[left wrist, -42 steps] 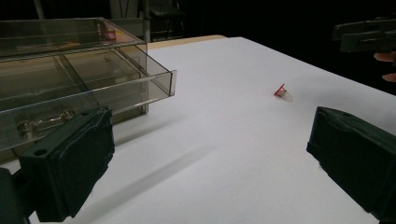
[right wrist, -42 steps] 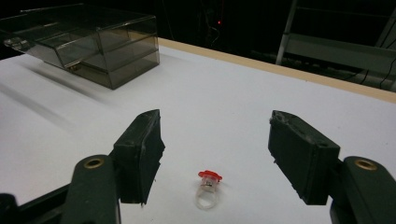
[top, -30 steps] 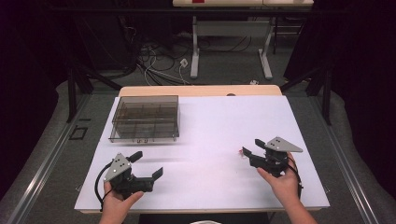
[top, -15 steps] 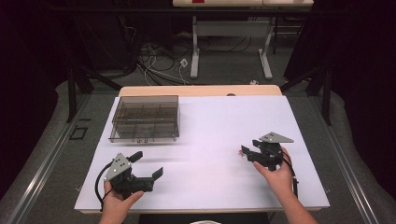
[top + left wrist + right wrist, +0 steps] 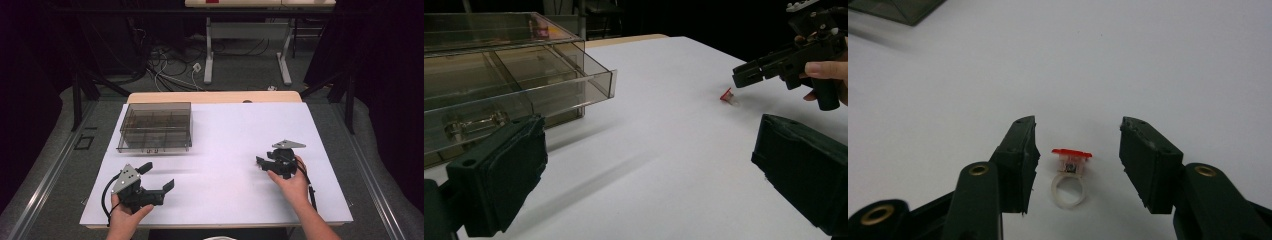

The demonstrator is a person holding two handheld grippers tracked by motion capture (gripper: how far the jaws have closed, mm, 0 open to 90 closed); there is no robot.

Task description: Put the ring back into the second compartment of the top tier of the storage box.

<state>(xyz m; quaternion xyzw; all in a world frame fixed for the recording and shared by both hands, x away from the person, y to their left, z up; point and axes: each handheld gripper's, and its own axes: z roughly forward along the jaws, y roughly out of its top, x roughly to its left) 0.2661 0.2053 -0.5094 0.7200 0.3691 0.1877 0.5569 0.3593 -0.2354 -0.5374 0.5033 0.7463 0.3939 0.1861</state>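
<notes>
Thing in hand: a small toy ring with a clear plastic band and a flat red top [image 5: 1071, 172], lying on the white table sheet [image 5: 225, 145] at its right side, well apart from anything else.
Right gripper [image 5: 1078, 155]: its two black jaws stand on either side of the ring, with a gap left on each side; they have just been closing, but the pads do not yet touch it.
Right hand [image 5: 292, 182]: holds that gripper low over the sheet, tips pointing left.
Left gripper [image 5: 160, 180]: near the front left edge of the sheet, jaws wide apart, nothing between them.
Box: a smoke-tinted clear plastic organiser box with inner compartments [image 5: 156, 126], at the far left of the sheet, lid down as far as can be told; whether it holds anything cannot be told.
Done so far: the right gripper is lined up around the ring.
Left to do: judging by the layout, pinch the ring, lift it, and likely carry it left to the box, which would need opening.
</notes>
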